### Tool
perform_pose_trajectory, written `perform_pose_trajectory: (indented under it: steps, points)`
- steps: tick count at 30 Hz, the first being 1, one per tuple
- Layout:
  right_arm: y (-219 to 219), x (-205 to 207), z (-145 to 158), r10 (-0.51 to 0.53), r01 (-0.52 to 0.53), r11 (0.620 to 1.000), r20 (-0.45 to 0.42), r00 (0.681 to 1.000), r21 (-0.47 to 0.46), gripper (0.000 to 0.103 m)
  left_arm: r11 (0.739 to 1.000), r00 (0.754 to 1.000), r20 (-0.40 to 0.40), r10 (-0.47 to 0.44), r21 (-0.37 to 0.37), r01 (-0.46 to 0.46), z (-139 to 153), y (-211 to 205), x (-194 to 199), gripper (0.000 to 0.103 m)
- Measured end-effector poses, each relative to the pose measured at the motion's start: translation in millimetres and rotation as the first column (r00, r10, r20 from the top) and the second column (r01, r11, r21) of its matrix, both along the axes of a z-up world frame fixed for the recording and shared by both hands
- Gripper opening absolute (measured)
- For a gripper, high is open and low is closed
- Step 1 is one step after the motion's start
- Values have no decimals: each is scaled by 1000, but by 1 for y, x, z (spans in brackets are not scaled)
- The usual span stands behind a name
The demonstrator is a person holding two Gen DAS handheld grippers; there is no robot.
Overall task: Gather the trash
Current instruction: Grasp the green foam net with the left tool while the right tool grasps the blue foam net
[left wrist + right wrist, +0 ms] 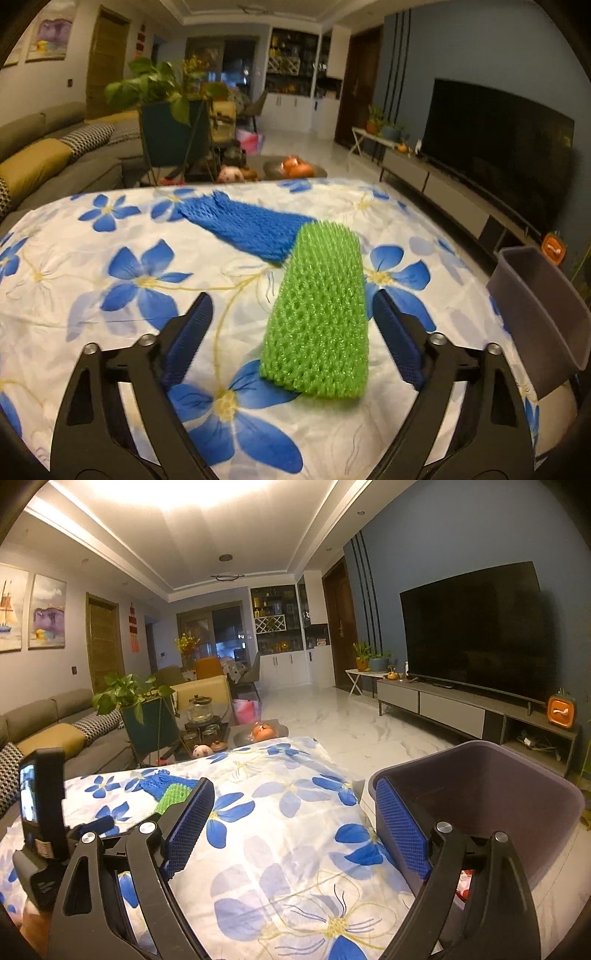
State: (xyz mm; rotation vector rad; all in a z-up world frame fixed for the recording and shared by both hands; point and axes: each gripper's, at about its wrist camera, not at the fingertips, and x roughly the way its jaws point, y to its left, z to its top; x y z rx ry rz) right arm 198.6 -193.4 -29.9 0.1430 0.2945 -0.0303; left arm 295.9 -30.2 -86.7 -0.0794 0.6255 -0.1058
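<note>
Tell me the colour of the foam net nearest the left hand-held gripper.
Bright green foam net, clearest in the left wrist view.

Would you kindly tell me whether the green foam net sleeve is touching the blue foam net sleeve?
Touching: the left wrist view shows the green foam net sleeve's far end overlapping the blue foam net sleeve's near corner, with no tablecloth visible between them.

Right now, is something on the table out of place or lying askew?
Yes. Two foam fruit nets lie loose on the flowered tablecloth: the green net sits between the open left tool, its far end overlapping the blue net. Both lie slanted, outside the grey bin. Nothing looks spilled.
</note>
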Motion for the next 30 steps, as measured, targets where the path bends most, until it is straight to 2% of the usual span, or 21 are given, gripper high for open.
perform_pose_trajectory:
  steps: [2, 4, 6, 8, 13, 23, 30]
  points:
    - [0, 3, -1, 1, -1, 1000, -7, 1000, 0, 86, 1000, 999, -38, -18, -2, 18, -6, -2, 6, 73]
    - [0, 4, -2, 2, -2, 1000, -14, 1000, -2, 86, 999, 997, -77, -34, -6, 33, -13, -3, 12, 60]
    - [1, 6, -2, 2, -2, 1000, -19, 1000, -4, 86, 999, 994, -93, -50, -18, 49, -16, -4, 14, 52]
    - [2, 7, -1, 3, -3, 1000, -27, 1000, -5, 86, 998, 994, -97, -58, -23, 56, -18, -4, 14, 44]
    - [4, 9, 0, 4, -4, 1000, -38, 999, -10, 86, 996, 993, -84, -89, -32, 86, -16, -6, 10, 18]
    - [9, 10, 1, 10, -10, 1000, -39, 999, -13, 86, 998, 998, -1, -65, -9, 65, 4, 1, -9, 15]
    - [20, 19, 3, 35, -36, 999, -48, 998, -16, 86, 1000, 999, 49, 15, -7, -15, 24, 39, -22, 15]
